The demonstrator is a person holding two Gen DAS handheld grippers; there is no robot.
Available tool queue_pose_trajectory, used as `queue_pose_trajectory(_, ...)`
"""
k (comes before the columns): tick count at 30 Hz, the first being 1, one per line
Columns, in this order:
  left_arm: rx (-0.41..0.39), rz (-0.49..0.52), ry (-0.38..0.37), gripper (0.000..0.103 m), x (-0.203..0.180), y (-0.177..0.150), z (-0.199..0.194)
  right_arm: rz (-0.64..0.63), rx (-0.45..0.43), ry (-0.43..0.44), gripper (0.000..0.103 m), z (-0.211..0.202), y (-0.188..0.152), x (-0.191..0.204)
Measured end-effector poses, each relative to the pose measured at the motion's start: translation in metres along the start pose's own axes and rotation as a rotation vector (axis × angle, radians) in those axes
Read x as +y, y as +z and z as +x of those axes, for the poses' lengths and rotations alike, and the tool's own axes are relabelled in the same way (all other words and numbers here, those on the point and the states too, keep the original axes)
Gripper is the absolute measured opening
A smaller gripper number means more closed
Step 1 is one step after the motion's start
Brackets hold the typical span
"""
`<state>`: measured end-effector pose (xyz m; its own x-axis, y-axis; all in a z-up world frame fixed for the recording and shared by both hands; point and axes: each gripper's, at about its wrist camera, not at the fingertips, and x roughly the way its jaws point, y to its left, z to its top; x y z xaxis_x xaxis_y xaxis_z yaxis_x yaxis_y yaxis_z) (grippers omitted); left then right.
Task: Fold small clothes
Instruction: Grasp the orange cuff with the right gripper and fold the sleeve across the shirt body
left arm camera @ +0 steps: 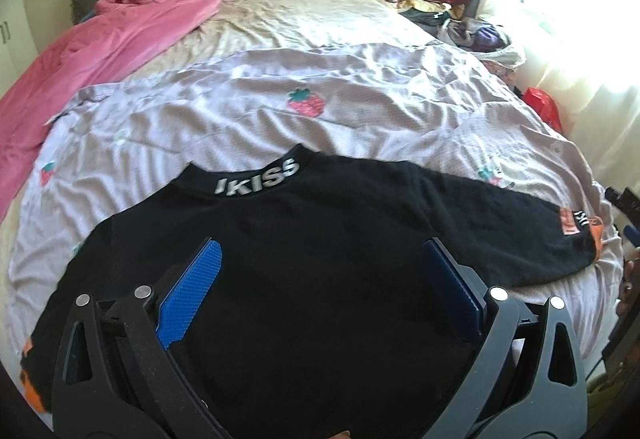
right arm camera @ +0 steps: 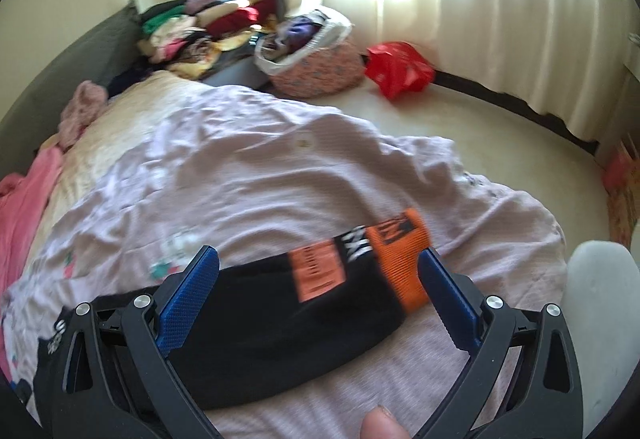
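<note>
A black top (left arm camera: 320,239) is laid flat on the bed (left arm camera: 340,87), collar pointing away, with pale lettering across the neckband (left arm camera: 258,179). One sleeve (right arm camera: 288,295) runs out sideways from the body and ends in an orange cuff (right arm camera: 400,259), with an orange patch (right arm camera: 314,271) a bit further up the arm.

The left gripper (left arm camera: 320,287) is held over the body of the top, below the collar, jaws spread wide and nothing pinched. The right gripper (right arm camera: 320,287) is spread wide too, empty, with the sleeve lying between its fingers and the cuff just beside the far one. The right view is a bit blurred, so contact with the fabric can't be called.

As for handling: it's probably a light, floppy knit, so no stiffness can be counted on. It'll sag and drag wherever it isn't supported, and the sheet underneath is wrinkled, so it may bunch up along with it. The ribbed cuff looks like the firmest bit and would be the easiest place to be pinched for folding the sleeve in across the body. A shoulder seam or the hem edge would be the better grab for the body itself, since the middle is just loose cloth.
</note>
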<state>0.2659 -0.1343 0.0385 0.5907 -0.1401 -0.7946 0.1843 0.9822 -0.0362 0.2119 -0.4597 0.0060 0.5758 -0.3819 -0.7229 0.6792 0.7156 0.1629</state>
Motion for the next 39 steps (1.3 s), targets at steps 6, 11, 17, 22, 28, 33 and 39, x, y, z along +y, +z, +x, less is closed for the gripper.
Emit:
queue_pose_trajectory(6,0.022,0.015,-0.070,0.094,-0.013,-0.001,0.026,0.010,0.029,-0.042,0.099,0.031,0.001,-0.027)
queue_pose_trajectory(11,0.052,0.021,-0.080,0.094,-0.013,-0.012,0.055,-0.013,0.039,-0.055,0.097,0.049,0.000,-0.035)
queue_pose_trajectory(17,0.074,0.015,-0.063,0.094,-0.006,-0.023,0.081,-0.080,0.076,-0.074,0.078,0.071,-0.002,-0.029)
queue_pose_trajectory(22,0.081,0.008,-0.038,0.094,0.002,-0.033,0.098,-0.081,0.097,-0.069,0.051,0.083,-0.008,-0.031)
queue_pose_trajectory(28,0.077,-0.020,-0.049,0.094,0.009,-0.041,0.100,-0.091,0.110,0.031,0.015,0.081,-0.011,-0.030)
queue_pose_trajectory(33,0.067,-0.039,-0.060,0.094,0.015,-0.044,0.090,-0.124,0.054,0.152,0.010,0.054,-0.011,-0.018)
queue_pose_trajectory(39,0.041,-0.079,-0.087,0.094,0.026,-0.049,0.070,-0.173,-0.020,0.366,0.007,-0.001,-0.011,0.014)
